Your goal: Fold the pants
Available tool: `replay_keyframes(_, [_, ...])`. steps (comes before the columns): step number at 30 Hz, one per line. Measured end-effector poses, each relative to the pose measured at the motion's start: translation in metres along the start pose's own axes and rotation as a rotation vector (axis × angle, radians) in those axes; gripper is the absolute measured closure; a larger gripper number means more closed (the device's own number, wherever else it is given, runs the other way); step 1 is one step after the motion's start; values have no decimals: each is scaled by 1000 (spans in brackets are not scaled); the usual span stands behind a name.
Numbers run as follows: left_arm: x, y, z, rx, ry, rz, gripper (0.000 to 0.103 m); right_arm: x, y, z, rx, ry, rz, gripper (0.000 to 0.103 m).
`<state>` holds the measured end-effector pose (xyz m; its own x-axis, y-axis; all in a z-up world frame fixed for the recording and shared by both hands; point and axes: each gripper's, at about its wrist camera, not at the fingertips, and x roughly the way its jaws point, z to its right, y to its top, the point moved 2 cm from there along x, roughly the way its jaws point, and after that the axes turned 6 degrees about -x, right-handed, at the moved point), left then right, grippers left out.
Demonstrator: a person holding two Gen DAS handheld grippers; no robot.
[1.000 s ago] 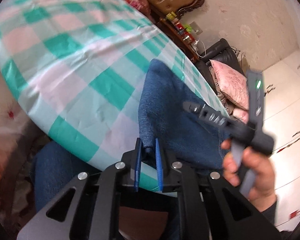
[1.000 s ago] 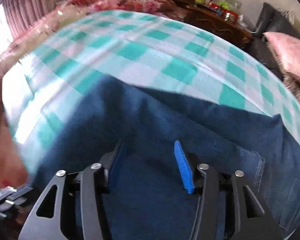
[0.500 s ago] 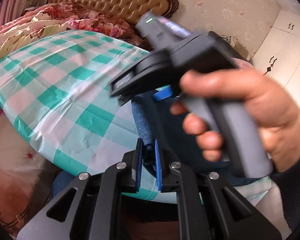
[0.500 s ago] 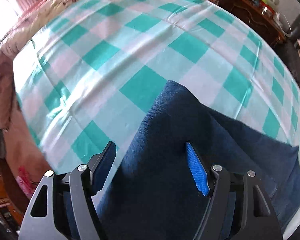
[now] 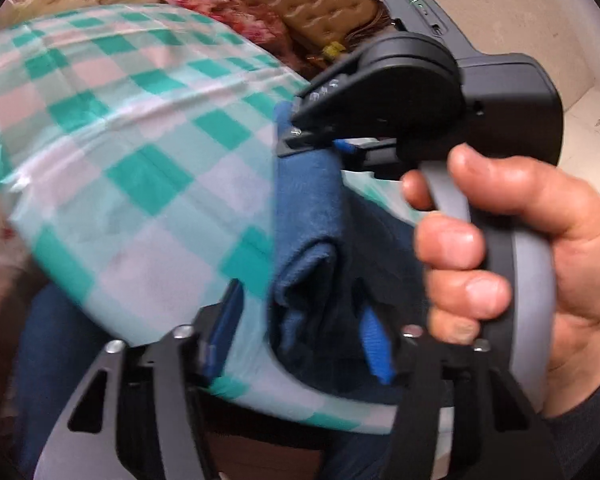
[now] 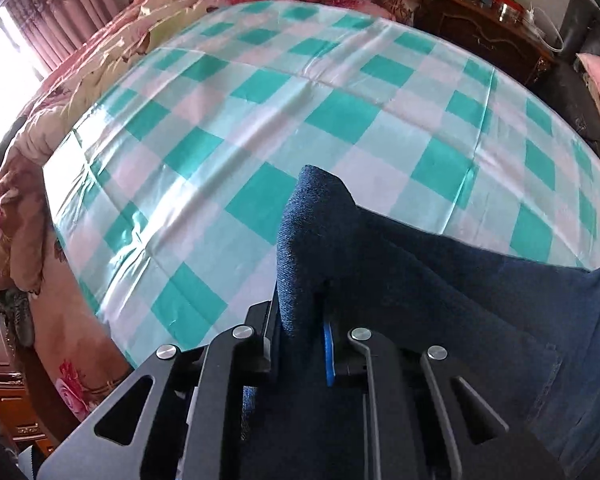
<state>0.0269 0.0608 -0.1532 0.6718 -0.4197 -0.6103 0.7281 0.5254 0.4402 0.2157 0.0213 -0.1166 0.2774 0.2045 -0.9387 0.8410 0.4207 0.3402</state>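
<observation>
Pinching pants [image 6: 300,240], right gripper [image 6: 302,334]; only left view shows hand [image 5: 540,264]

Both wrist views look closely along their tongs, sharing the checked tablecloth [image 6: 260,128] and pants [image 5: 308,216].

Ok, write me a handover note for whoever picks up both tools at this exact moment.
Left tool: open, fingers either side of the bunched edge of the dark blue denim pants, near the table's front edge.
Right tool: shut on a raised fold of the pants.
Pants lie on the green-and-white checked tablecloth, mostly toward the right side.
Done: fold edge gripped on the right.
Left: close the left tool, carry the fold over, flatten.
</observation>
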Motion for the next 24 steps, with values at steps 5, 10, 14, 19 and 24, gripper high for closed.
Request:
replay_keyframes(5, [-1,1,32,109,30,30,89,-30,0,27,46,51,52,90])
replay_keyframes(10, [-6,-2,56,169,46,71,84,-63,-6,53,90,112,110,91])
replay_keyframes(14, [8,-14,74,230,124,68,63,-76,-12,70,129,155,138,91])
replay_keyframes(19, [5,-17,105,353,213,139,92,-99,-21,99,173,209,185,92])
replay_keyframes(24, [-10,-29,196,622,200,309,93,-186,-41,171,249,272,341,92])
